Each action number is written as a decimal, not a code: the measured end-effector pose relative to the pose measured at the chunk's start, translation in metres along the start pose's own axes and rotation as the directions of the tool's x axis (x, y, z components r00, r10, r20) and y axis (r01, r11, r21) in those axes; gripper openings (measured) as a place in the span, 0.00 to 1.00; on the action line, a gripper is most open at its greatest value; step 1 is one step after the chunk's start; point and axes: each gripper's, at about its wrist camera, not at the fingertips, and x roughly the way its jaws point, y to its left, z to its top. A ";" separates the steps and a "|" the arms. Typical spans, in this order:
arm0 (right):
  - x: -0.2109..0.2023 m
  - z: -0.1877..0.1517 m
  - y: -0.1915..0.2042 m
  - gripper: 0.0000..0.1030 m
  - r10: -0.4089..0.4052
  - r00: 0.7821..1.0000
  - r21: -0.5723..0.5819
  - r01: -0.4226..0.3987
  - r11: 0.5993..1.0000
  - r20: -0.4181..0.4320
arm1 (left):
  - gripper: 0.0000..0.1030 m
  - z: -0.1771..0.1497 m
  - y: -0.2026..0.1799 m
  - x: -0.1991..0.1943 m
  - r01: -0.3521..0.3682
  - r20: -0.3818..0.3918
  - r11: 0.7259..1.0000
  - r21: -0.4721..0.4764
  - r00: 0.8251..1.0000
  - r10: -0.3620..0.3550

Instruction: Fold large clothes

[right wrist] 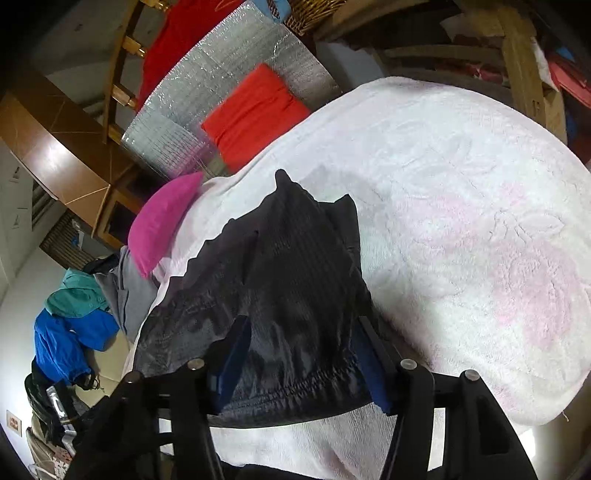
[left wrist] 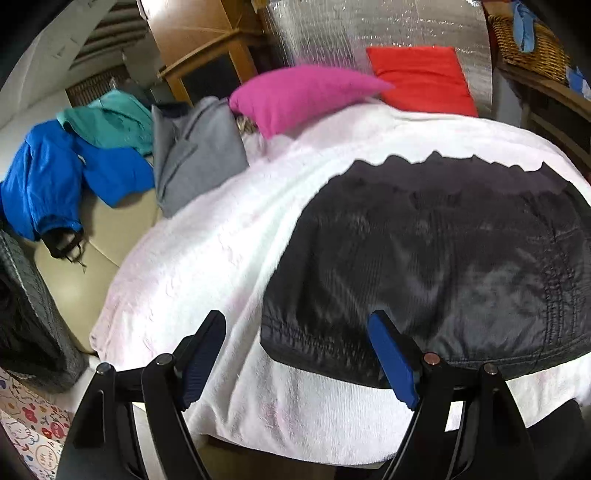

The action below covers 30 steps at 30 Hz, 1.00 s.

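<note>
Black garment [left wrist: 443, 258] of thin, faintly shiny ribbed synthetic cloth between the right fingers, fluffy white towel [left wrist: 207, 266] beneath it, matt ridged blue pads [left wrist: 393, 360], crinkled silver foil sheet [right wrist: 207, 110] beyond the fingertips, woven wicker basket [left wrist: 532, 40]

Jacket [left wrist: 443, 258] lies on towel [left wrist: 207, 266] covering the table. Two pillows [left wrist: 303, 96] behind it, one leaning on foil sheet [left wrist: 369, 29]. Clothes pile [left wrist: 110, 155] left of towel. Wicker basket [left wrist: 532, 44] back right.
</note>
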 end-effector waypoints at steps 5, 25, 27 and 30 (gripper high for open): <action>0.009 0.000 0.000 0.60 0.002 1.000 0.016 -0.001 1.000 -0.016 | 0.78 0.006 0.001 -0.017 -0.001 0.055 1.000 0.012 0.999 0.000; 0.009 0.001 0.002 0.63 0.025 1.000 0.025 -0.025 0.999 -0.012 | 0.78 0.009 0.000 -0.032 0.034 0.102 0.999 0.026 0.994 -0.037; 0.009 0.000 0.003 0.63 0.025 1.000 0.024 -0.025 0.999 -0.013 | 0.78 0.008 0.000 -0.031 0.036 0.099 0.999 0.026 0.994 -0.039; 0.009 0.000 0.002 0.63 0.026 1.000 0.026 -0.026 0.999 -0.015 | 0.78 0.008 0.000 -0.030 0.033 0.093 0.999 0.024 0.995 -0.035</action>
